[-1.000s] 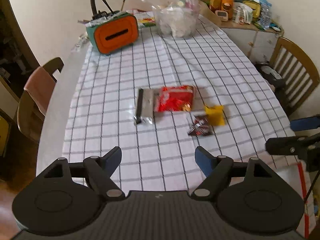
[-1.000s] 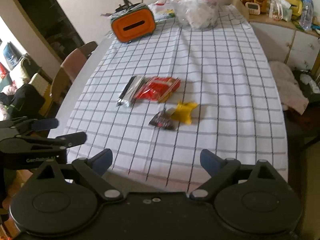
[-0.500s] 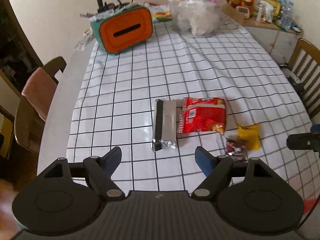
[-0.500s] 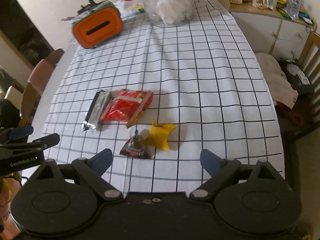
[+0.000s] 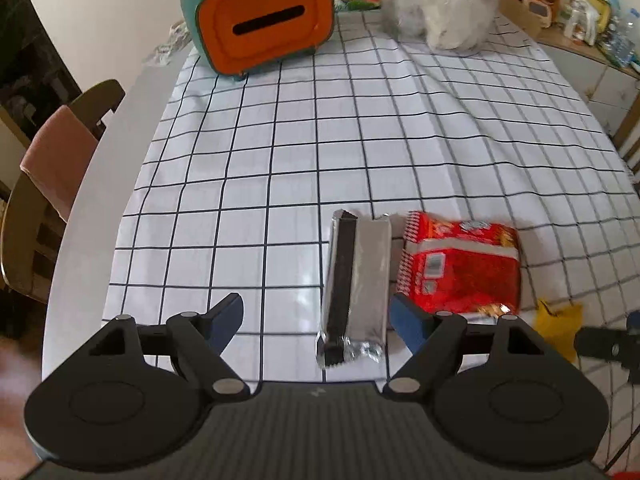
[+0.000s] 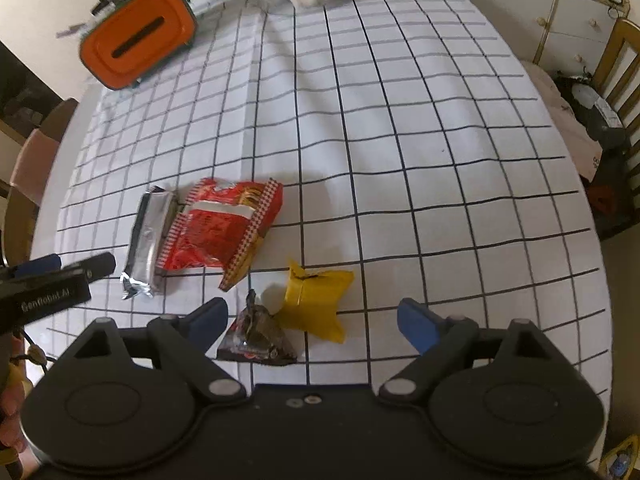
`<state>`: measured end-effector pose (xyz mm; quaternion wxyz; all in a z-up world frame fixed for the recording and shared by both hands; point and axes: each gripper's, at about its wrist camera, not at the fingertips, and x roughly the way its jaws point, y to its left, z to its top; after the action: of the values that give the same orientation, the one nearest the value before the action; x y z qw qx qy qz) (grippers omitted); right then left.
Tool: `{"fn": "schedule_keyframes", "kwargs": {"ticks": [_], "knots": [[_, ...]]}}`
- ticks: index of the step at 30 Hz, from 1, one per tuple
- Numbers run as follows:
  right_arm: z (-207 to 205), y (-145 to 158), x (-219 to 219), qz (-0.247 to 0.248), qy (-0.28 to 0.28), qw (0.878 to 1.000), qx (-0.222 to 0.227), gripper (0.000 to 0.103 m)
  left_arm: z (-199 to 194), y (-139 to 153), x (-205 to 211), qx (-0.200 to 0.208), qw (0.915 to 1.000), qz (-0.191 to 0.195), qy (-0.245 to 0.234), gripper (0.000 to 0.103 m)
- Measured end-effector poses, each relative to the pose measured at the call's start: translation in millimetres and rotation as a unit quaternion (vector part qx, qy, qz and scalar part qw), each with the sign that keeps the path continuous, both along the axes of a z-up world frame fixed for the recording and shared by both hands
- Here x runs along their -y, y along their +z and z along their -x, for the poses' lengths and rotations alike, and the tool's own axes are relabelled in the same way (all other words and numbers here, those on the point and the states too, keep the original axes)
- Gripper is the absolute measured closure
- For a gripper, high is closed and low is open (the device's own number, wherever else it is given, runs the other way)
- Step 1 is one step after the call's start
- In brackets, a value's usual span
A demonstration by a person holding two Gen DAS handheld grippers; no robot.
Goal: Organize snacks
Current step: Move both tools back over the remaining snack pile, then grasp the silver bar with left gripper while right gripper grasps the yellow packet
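Observation:
Several snacks lie on the checked tablecloth: a silver packet with a black strip, a red packet, a yellow wrapper and a small dark wrapper. My left gripper is open, low over the near end of the silver packet. My right gripper is open, with the dark and yellow wrappers between its fingers. The red packet lies just beyond. The left gripper also shows in the right wrist view.
An orange and green tissue box stands at the far left of the table, a clear plastic bag beside it. Wooden chairs stand at the left and right. A cluttered sideboard is at the back right.
Both grippers have moved forward and down over the table toward the snacks. The snacks have not moved. Both stay open.

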<state>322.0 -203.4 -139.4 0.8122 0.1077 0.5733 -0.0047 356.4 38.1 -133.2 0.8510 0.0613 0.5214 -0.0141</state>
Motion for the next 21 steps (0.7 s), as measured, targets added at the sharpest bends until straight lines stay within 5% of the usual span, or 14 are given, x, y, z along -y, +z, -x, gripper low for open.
{"fn": "schedule_keyframes", "kwargs": {"ticks": [21], "knots": [[-21,-49,-16,0.048,-0.003,0.998,-0.04,0.032,-43,-43,9,-0.032,0.9991,0.02,0.019,0.023]]}}
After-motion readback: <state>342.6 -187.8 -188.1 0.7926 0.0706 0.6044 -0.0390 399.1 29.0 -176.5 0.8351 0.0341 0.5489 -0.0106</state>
